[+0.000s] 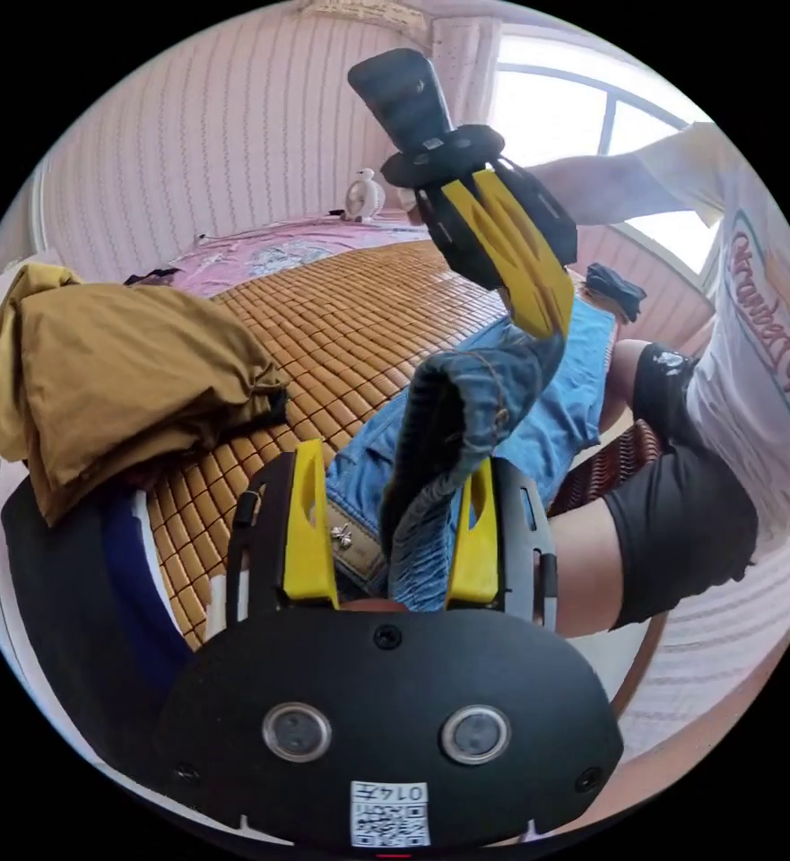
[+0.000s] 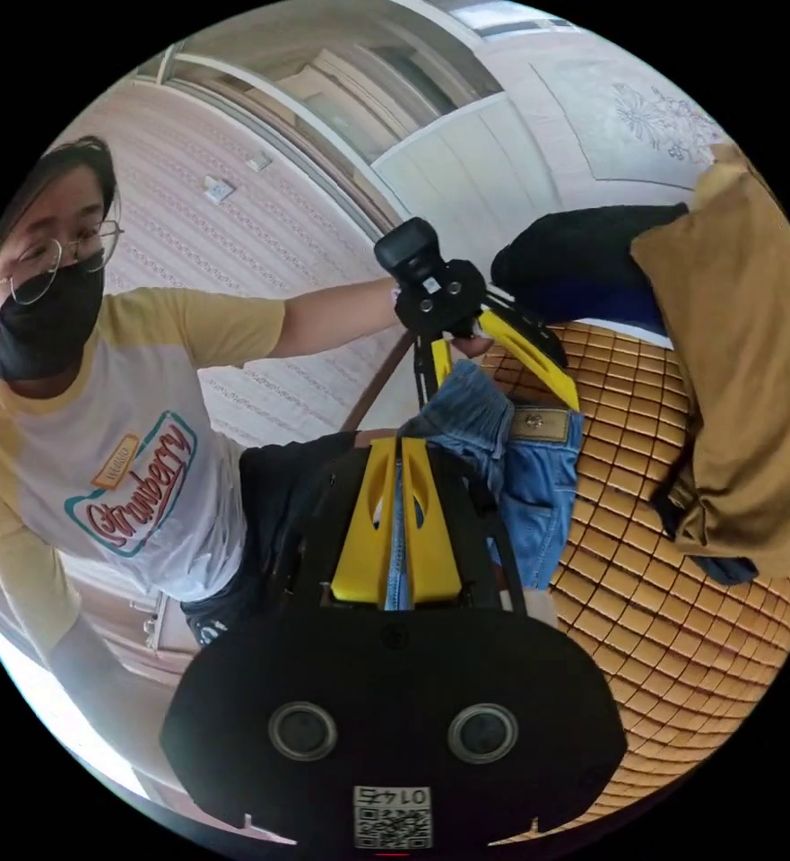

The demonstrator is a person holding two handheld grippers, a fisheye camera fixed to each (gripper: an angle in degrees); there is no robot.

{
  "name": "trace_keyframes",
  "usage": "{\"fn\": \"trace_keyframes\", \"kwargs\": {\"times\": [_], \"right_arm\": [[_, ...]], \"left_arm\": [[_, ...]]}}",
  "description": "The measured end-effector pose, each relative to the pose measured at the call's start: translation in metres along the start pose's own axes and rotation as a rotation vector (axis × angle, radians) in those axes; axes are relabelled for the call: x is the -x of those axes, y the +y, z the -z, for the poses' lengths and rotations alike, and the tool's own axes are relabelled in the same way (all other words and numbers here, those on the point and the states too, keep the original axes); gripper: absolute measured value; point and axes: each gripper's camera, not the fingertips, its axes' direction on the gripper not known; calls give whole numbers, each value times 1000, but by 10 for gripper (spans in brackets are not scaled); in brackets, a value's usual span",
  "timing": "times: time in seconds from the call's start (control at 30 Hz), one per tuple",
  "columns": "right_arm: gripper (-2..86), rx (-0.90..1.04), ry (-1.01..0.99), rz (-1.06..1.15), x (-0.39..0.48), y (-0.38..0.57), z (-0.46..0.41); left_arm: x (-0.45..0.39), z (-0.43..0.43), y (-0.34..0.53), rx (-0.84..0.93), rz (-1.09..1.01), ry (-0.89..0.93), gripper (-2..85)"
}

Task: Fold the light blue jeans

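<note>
The light blue jeans (image 1: pixel 556 404) lie on a bamboo mat (image 1: pixel 359 314) on a bed, their buttoned waistband (image 1: pixel 345 536) near my left gripper. A lifted fold of denim runs up between the two grippers. My left gripper (image 1: pixel 395 457) stands open, jaws wide apart, with the fold passing between them beside one finger. Higher up, my right gripper (image 1: pixel 547 327) pinches the fold's other end. In the right gripper view, the right gripper (image 2: pixel 397 446) is shut on a thin edge of the jeans (image 2: pixel 538 502), and the left gripper (image 2: pixel 507 390) spreads open over the waistband.
A mustard garment heap (image 1: pixel 117 359) (image 2: pixel 744 359) and a dark navy garment (image 1: pixel 81 574) (image 2: pixel 583 260) sit on the mat beside the jeans. A person (image 1: pixel 753 359) (image 2: pixel 117 430) stands at the bed's edge. A small white fan (image 1: pixel 365 193) stands far off.
</note>
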Motion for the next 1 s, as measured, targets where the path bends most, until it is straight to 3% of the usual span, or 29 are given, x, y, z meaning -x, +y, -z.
{"fn": "trace_keyframes", "kwargs": {"times": [0.03,0.1,0.2,0.3,0.43,0.8,0.9,1.0], "right_arm": [[1,15,-13,29,4,-4,0],[1,46,-30,99,13,-18,5],[1,-6,17,45,1,-26,17],[1,-33,85,-57,-25,-30,20],[2,-24,68,-96,-44,-36,8],[2,-71,-54,-52,-32,-42,23],[2,-79,-72,-47,-26,-43,29],[2,-78,-94,-20,-15,-48,31]], "left_arm": [[-3,7,-3,29,-5,88,81],[-5,19,-2,68,43,115,68],[-12,40,20,40,125,54,62],[4,52,47,-22,245,207,59],[27,50,60,-75,358,216,60],[50,42,42,-109,321,157,62],[57,45,36,-114,303,244,56],[57,47,31,-146,294,175,53]]}}
